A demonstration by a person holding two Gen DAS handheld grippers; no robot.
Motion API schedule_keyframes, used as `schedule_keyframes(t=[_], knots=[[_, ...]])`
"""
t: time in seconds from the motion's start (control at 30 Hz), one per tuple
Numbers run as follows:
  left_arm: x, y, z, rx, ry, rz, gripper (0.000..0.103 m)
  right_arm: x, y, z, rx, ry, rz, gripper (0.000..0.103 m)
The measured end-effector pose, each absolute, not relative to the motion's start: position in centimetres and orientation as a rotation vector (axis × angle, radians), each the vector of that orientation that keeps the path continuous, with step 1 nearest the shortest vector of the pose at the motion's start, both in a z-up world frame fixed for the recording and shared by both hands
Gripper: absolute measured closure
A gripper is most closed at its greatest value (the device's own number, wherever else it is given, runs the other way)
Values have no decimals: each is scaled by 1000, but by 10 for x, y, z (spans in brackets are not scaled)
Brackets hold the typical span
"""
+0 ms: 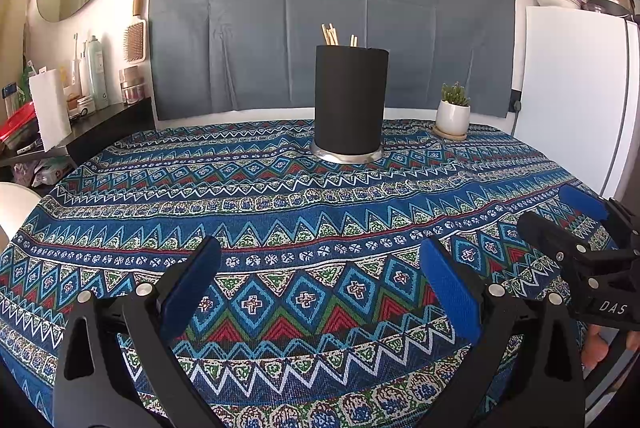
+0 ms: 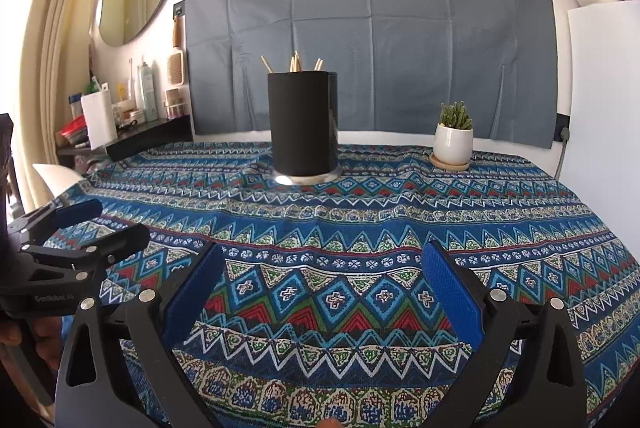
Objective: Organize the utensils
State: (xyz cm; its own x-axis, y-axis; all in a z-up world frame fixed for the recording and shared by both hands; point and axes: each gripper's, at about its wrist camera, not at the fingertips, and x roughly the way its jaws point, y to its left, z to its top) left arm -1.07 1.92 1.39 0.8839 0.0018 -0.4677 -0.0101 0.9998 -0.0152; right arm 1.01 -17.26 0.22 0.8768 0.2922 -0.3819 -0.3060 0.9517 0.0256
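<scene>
Black holder (image 1: 351,100) with wooden chopsticks (image 1: 330,34); two tongs gape.

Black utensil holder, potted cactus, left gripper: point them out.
Black utensil holder (image 1: 351,100), left wrist view, front wall.
Potted cactus (image 2: 453,144), right wrist view, white pot.
Left gripper (image 1: 320,280), left wrist view, between fingertips.

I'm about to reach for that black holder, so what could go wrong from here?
The tall black holder stands on a loose, wrinkled tablecloth; a nudge could tip it and spill the wooden sticks. The potted cactus sits close on its right and could be knocked. Both open tongs, left and right, could collide.
</scene>
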Motion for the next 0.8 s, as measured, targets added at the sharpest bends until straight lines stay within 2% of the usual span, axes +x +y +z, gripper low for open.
schedule_keyframes(t=[0.8], knots=[[-11, 19, 13, -19, 491, -2, 6, 14, -174, 1, -33, 407, 311, 8]])
